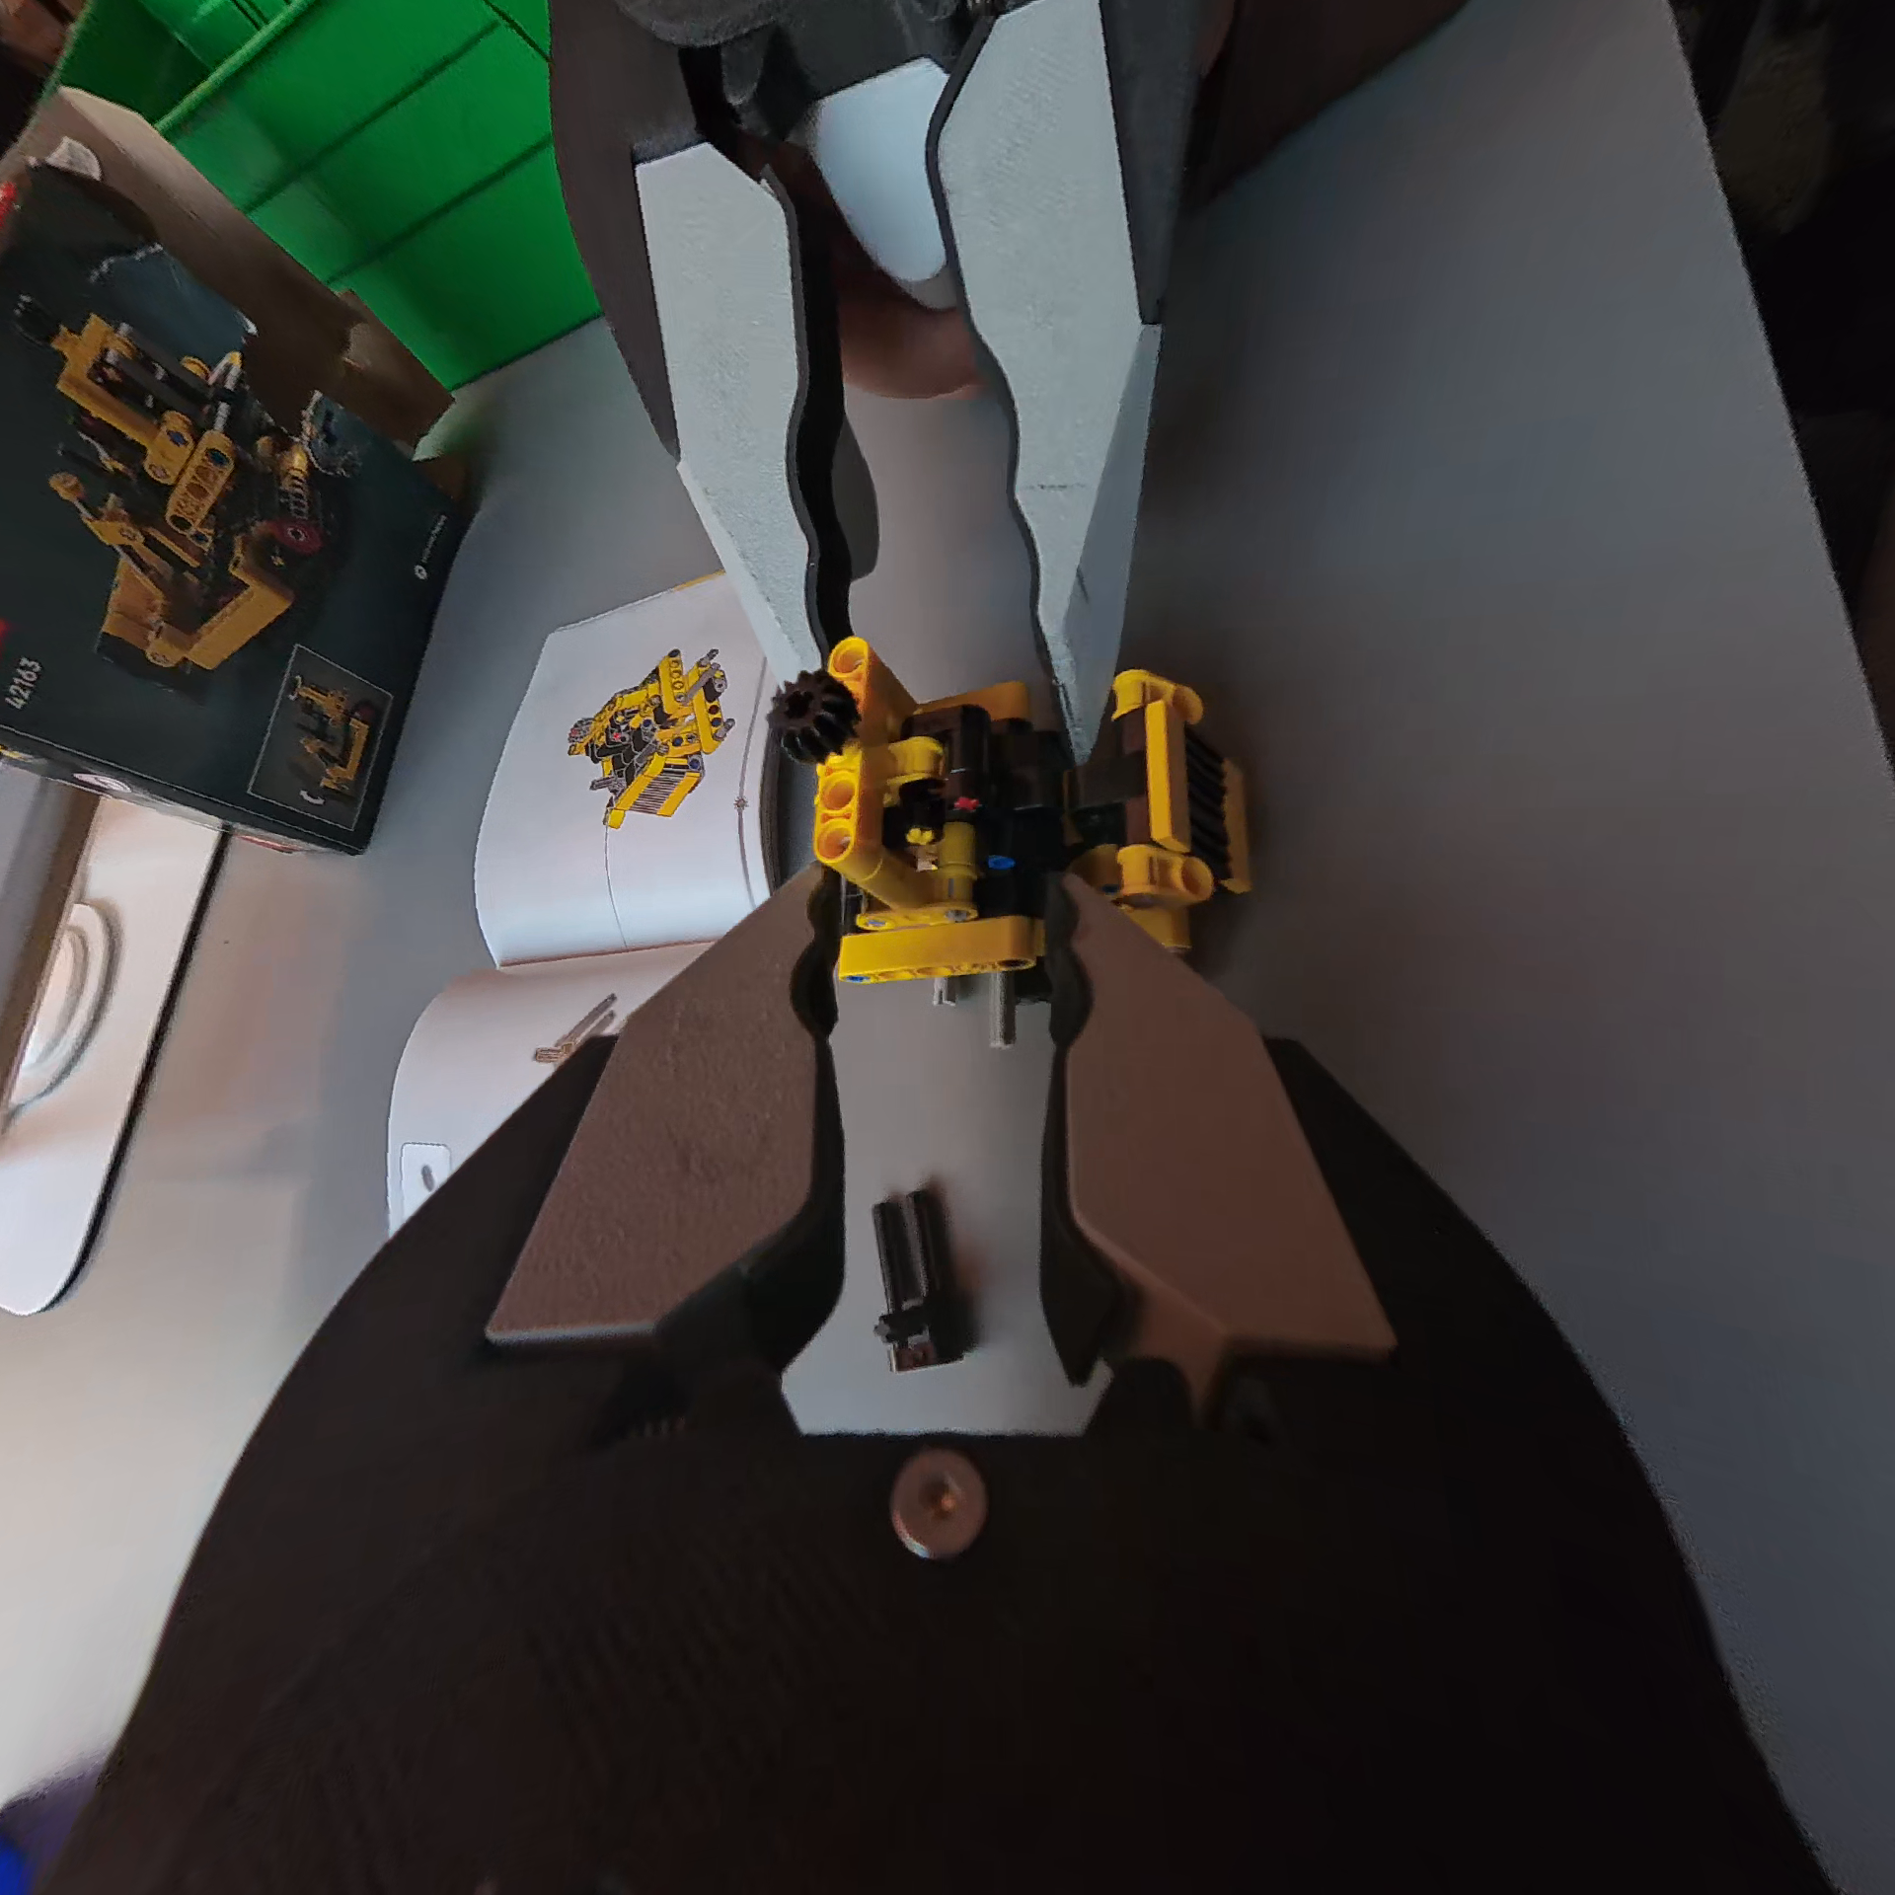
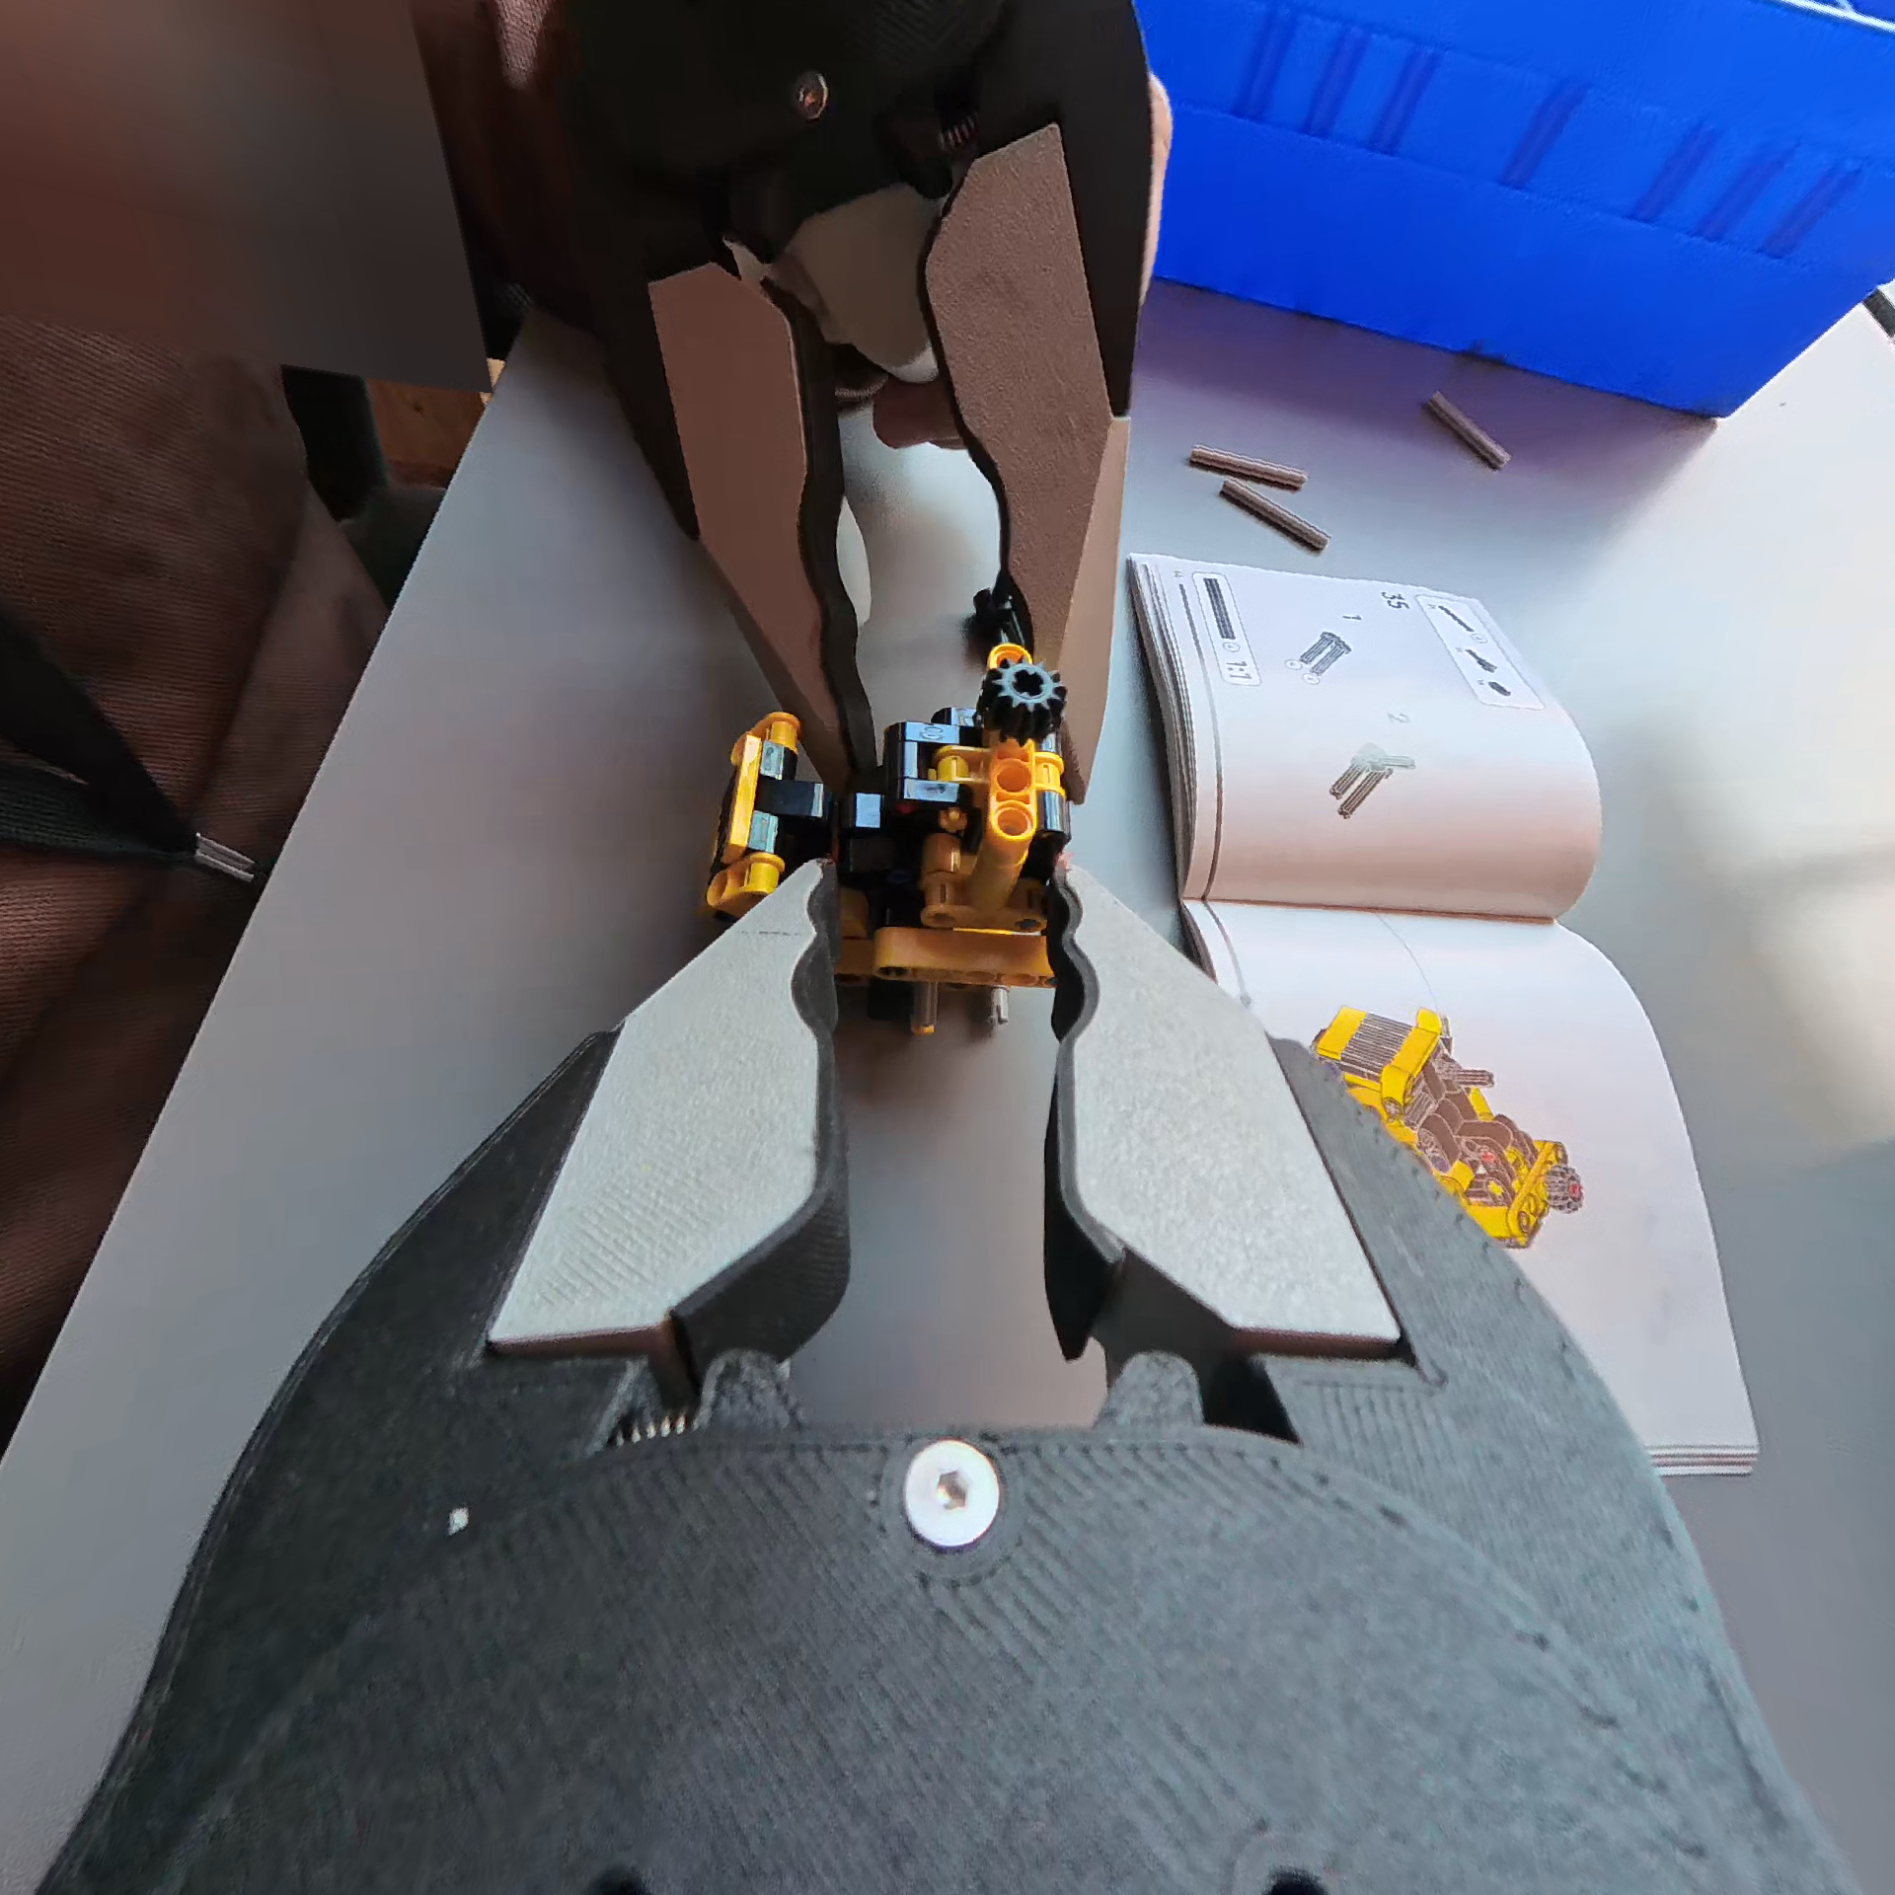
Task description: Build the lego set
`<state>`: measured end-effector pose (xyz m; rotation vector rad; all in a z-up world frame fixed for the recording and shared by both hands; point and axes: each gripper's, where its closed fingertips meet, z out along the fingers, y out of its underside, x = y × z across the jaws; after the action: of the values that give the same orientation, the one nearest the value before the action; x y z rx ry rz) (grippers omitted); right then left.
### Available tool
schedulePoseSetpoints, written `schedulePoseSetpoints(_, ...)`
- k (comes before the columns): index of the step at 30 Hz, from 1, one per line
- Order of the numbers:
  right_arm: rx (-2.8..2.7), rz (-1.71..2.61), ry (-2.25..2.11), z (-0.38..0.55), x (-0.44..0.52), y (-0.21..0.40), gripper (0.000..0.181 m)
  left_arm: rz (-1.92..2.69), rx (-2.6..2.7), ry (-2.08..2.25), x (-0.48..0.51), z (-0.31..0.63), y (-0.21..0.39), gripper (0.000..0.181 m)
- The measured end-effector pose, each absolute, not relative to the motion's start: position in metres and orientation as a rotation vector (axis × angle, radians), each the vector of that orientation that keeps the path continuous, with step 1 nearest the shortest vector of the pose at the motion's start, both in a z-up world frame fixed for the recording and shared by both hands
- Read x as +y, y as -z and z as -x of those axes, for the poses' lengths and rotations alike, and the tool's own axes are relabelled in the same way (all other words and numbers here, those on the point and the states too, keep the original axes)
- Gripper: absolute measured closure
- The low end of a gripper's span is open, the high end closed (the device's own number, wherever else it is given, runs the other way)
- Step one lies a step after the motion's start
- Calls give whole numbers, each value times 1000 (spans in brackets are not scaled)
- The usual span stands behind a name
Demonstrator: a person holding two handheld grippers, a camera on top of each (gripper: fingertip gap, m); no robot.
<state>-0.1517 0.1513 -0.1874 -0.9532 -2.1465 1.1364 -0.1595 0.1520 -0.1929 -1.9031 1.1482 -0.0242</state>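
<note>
Left wrist view: the left gripper clasps the near end of a yellow-and-black model on a grey table.
Right wrist view: the right gripper grips the model from the opposite end — both pairs of fingers press its sides.
Gear: a black gear sticks out of the model's top.
Loose part: a dark piece lies between the left fingers.
Surroundings: open booklet beside the model; box farther off; brown axles near a blue bin.
</note>
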Motion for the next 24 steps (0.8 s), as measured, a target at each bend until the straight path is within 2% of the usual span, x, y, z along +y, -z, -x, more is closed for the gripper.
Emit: schedulePoseSetpoints(24,-2138,975,-1138,154,154,188,144,1832,1113,18,154,162,191,146)
